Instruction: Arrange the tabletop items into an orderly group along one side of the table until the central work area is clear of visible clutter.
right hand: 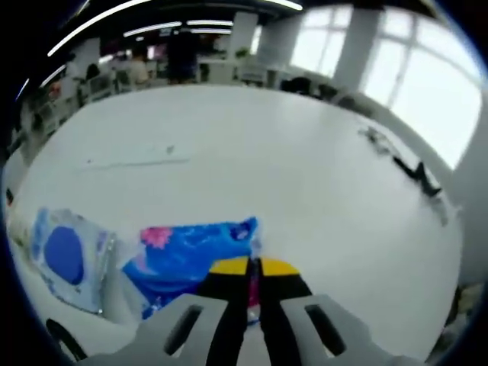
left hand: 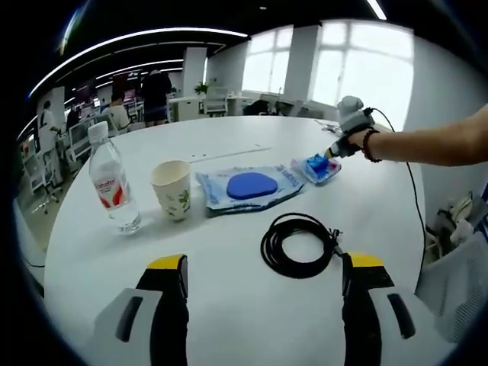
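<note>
The left gripper (left hand: 263, 274) hangs low over the white table (left hand: 229, 320), its two yellow-tipped jaws spread wide apart with nothing between them. Just ahead of its right jaw, nearly touching the tip, lies a coiled black cable (left hand: 299, 245). Farther out beyond the jaws a row of things runs across the table: a clear water bottle (left hand: 111, 181) with a red label stands upright ahead of the left jaw and off to its left, a paper cup (left hand: 172, 190) stands just beside it, and a flat clear packet with a blue oval pad (left hand: 248, 187) lies ahead of the gap between the jaws.

From the right a bare forearm (left hand: 435, 145) with a dark wristband reaches across, level with the table, the hand wrapped round the right gripper (left hand: 336, 150), which tips down onto a small blue patterned packet (left hand: 316, 168) just past the pad packet.

In the right gripper view the right gripper (right hand: 253, 267) has its jaws pressed together on the near edge of that blue patterned packet (right hand: 187, 255), pinching the wrapper. The blue oval pad (right hand: 67, 255) lies left of the jaws, just beside the packet. Beyond the jaw tips the table (right hand: 252, 152) stretches bare and wide to its far curved edge; a few small dark objects (right hand: 408, 164) sit near the right rim, well apart from the fingers
</note>
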